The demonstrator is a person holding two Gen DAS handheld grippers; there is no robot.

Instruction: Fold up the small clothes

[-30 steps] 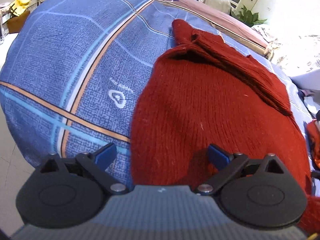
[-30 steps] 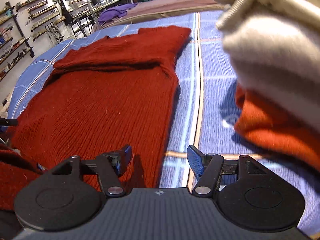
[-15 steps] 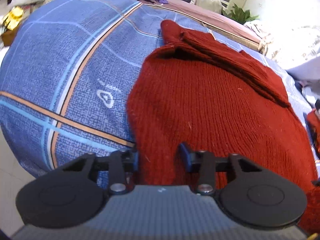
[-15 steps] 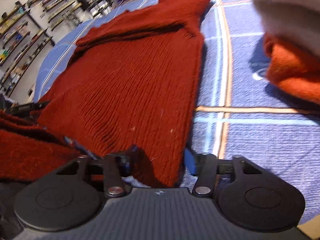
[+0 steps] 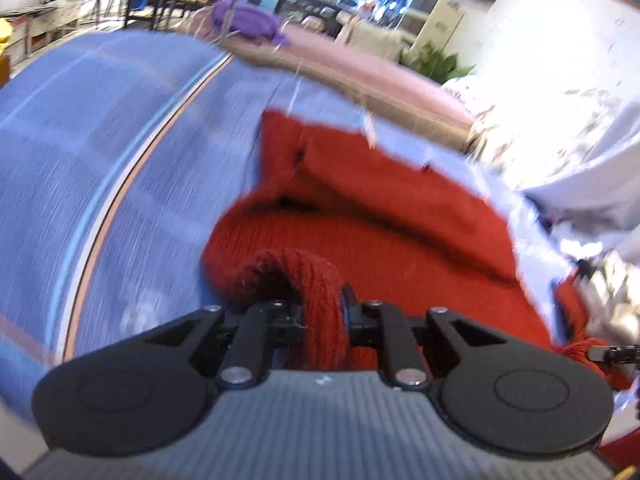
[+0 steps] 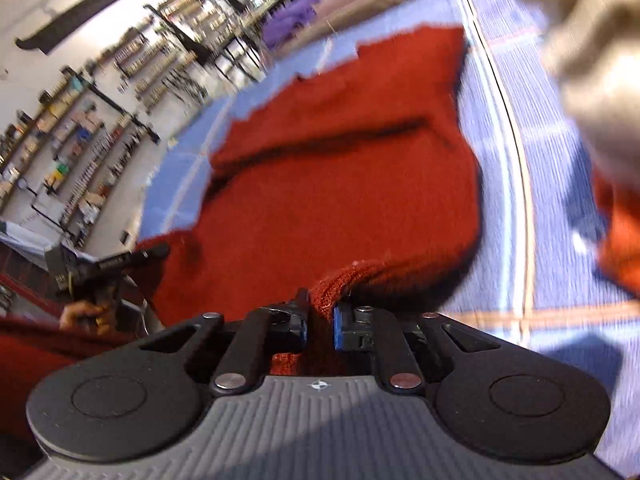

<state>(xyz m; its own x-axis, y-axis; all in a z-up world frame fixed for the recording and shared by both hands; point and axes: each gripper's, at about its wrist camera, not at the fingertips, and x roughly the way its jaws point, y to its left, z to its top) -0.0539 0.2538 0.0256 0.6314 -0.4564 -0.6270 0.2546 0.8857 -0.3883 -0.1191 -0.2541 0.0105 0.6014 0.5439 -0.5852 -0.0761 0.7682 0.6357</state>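
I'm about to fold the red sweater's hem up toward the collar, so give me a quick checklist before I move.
1. Left claw shut on the red sweater hem: ok.
2. Right claw shut on the hem: ok.
3. Both corners lifted off the blue bedsheet: ok.
4. Sleeves folded in across the upper part: ok, though blurred.
5. Landing zone near the collar free of other items: ok.
6. Stack of folded clothes to the right clear of the sweater: ok; a strip of sheet shows between them.
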